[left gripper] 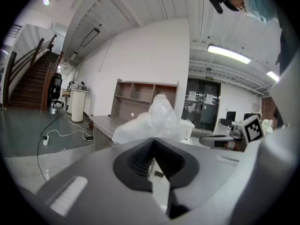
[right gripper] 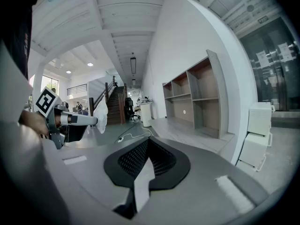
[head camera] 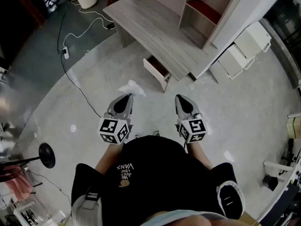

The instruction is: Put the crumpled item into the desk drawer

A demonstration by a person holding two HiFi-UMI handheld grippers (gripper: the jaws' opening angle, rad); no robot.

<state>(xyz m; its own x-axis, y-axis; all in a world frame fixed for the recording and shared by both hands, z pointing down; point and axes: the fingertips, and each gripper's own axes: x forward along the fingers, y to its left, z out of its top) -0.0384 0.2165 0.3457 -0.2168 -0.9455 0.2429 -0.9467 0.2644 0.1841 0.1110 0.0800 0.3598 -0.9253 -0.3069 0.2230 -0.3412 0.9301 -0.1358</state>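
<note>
My left gripper [head camera: 129, 96] is shut on a crumpled white plastic item [head camera: 131, 87], which sticks out past the jaw tips. In the left gripper view the crumpled item [left gripper: 152, 121] bulges above the closed left gripper [left gripper: 153, 140]. My right gripper [head camera: 180, 98] is shut with nothing in it, level with the left one. In the right gripper view the right gripper [right gripper: 147, 141] points at the shelves, and the crumpled item [right gripper: 101, 115] hangs at the left. The desk drawer [head camera: 158, 69] stands open under the grey wooden desk [head camera: 150, 29], just beyond both grippers.
A shelf unit [head camera: 197, 8] stands on the desk's far side. White cabinets [head camera: 242, 51] sit to the right. A black cable [head camera: 75, 84] and a white power strip [head camera: 65, 53] lie on the floor at left, and a stand base [head camera: 46, 155] is near my left.
</note>
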